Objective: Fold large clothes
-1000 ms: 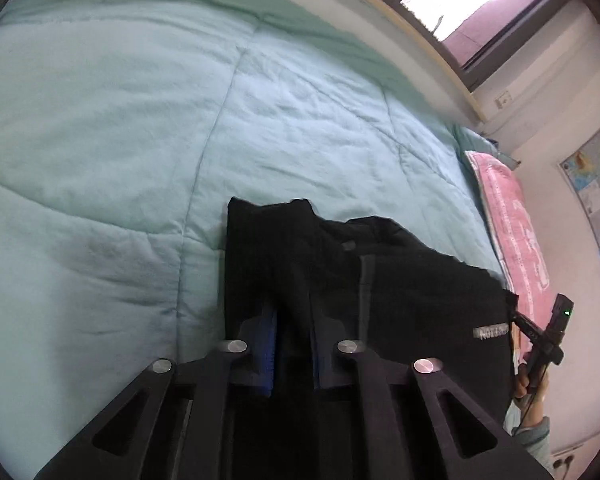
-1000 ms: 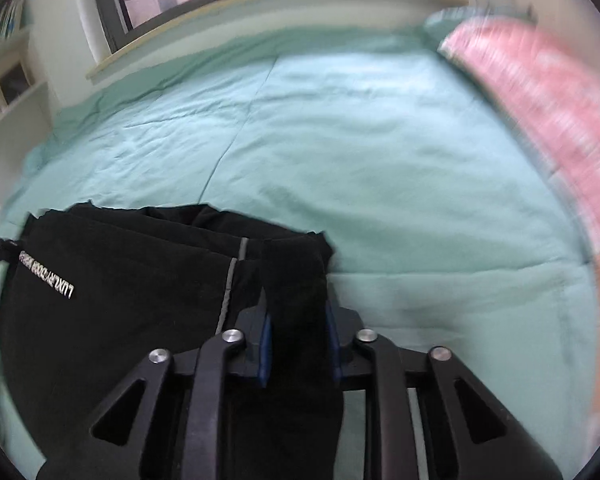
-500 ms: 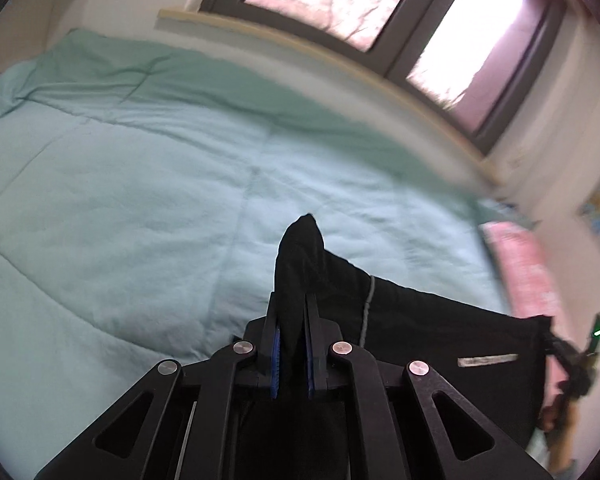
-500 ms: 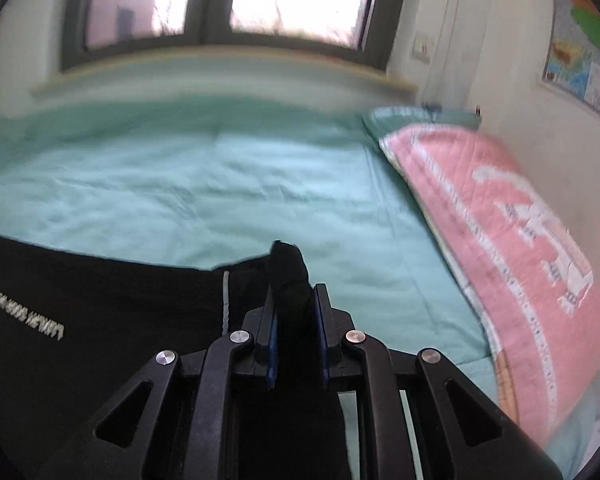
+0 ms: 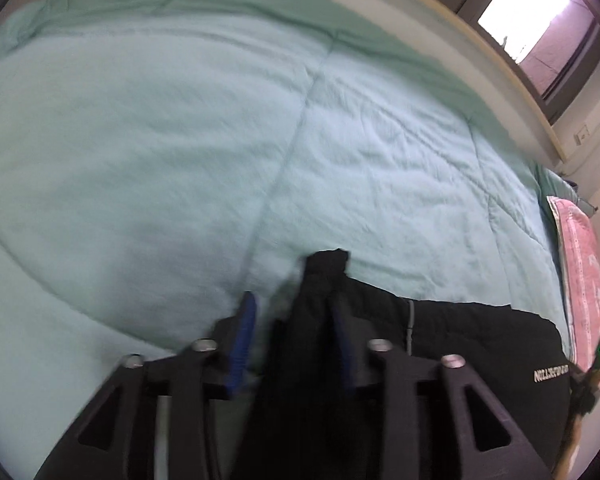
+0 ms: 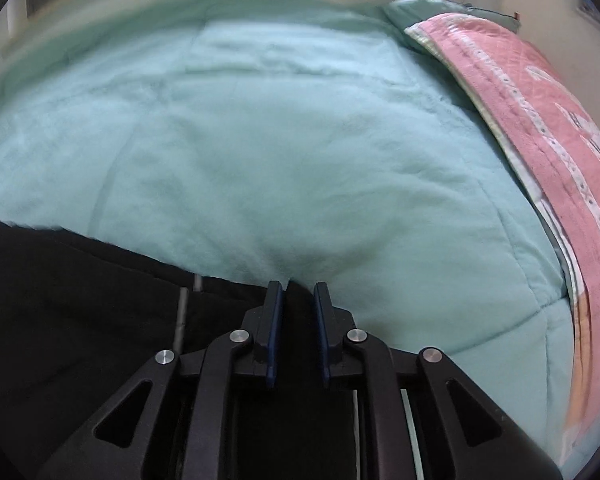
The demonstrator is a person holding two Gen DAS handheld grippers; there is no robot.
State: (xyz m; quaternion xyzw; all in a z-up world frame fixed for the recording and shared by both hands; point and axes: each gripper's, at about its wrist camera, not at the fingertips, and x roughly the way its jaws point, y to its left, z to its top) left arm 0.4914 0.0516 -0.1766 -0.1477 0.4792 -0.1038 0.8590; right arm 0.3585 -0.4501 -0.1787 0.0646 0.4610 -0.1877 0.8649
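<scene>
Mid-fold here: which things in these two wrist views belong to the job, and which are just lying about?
In the job:
- black garment
- left gripper, jaws just opened, cloth between them
- right gripper, shut on the garment
- green quilt, the folding surface

Lying about:
- pink blanket
- window

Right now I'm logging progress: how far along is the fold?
Done: the black garment lies doubled on the green quilt. In hand: left gripper has just been opening, cloth loose between its jaws; right gripper grips its corner. Left: release, further folds.
</scene>
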